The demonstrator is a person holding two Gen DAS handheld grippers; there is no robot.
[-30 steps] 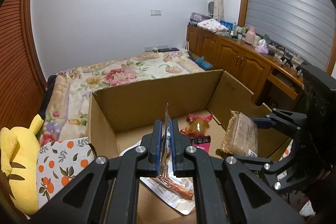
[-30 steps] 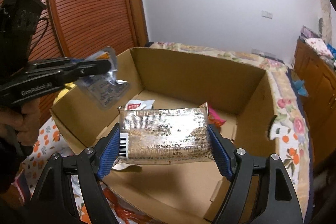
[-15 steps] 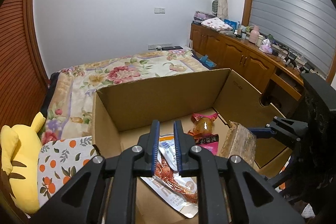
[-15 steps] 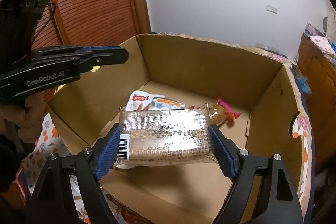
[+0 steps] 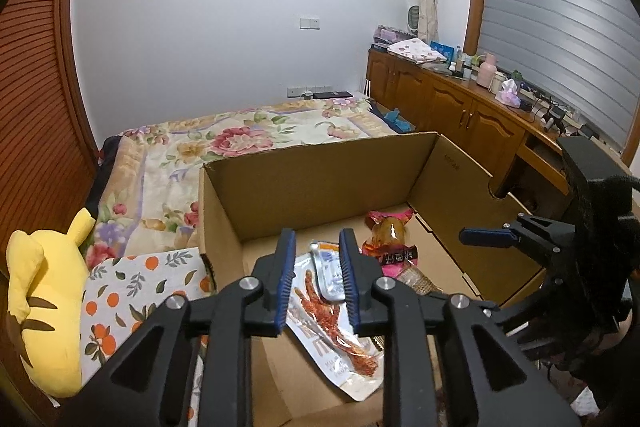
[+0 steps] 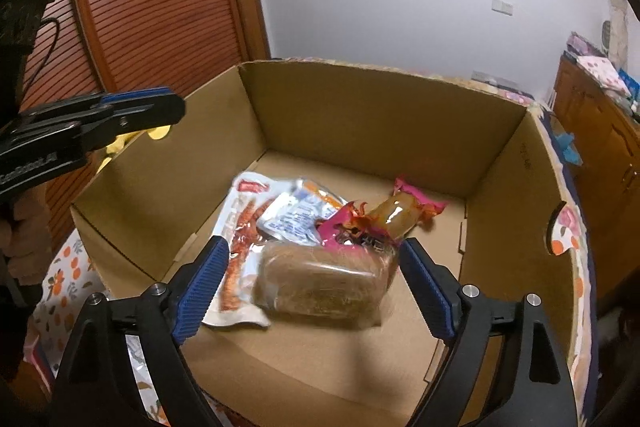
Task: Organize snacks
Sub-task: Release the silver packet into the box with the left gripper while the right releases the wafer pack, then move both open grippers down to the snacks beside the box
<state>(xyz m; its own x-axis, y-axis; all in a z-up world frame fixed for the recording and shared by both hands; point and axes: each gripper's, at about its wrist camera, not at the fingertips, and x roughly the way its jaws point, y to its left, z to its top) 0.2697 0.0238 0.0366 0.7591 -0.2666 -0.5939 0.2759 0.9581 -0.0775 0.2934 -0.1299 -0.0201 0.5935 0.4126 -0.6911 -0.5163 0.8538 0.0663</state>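
Observation:
An open cardboard box (image 5: 320,179) (image 6: 360,115) holds several snacks. A white pouch of red strips (image 5: 332,331) (image 6: 236,227) lies flat, with a small silver-blue packet (image 5: 330,271) (image 6: 296,215) on top. Beside them is a pink-wrapped snack (image 5: 390,235) (image 6: 400,215). A brown block packet (image 6: 324,283), blurred, lies on the box floor. My left gripper (image 5: 317,239) hovers above the silver packet; its jaws are opening, with nothing between them. My right gripper (image 6: 315,247) is above the brown packet, jaws opening, pads clear of it.
The box sits on a bed with a floral cover (image 5: 240,139). A yellow plush toy (image 5: 40,299) and an orange-print cloth (image 5: 132,291) lie left of the box. Wooden cabinets (image 5: 460,111) line the right wall, a slatted wooden door (image 6: 140,7) the left.
The left gripper let go of the small silver packet, which now lies in the box. The right jaws widened and the brown packet dropped to the box floor.

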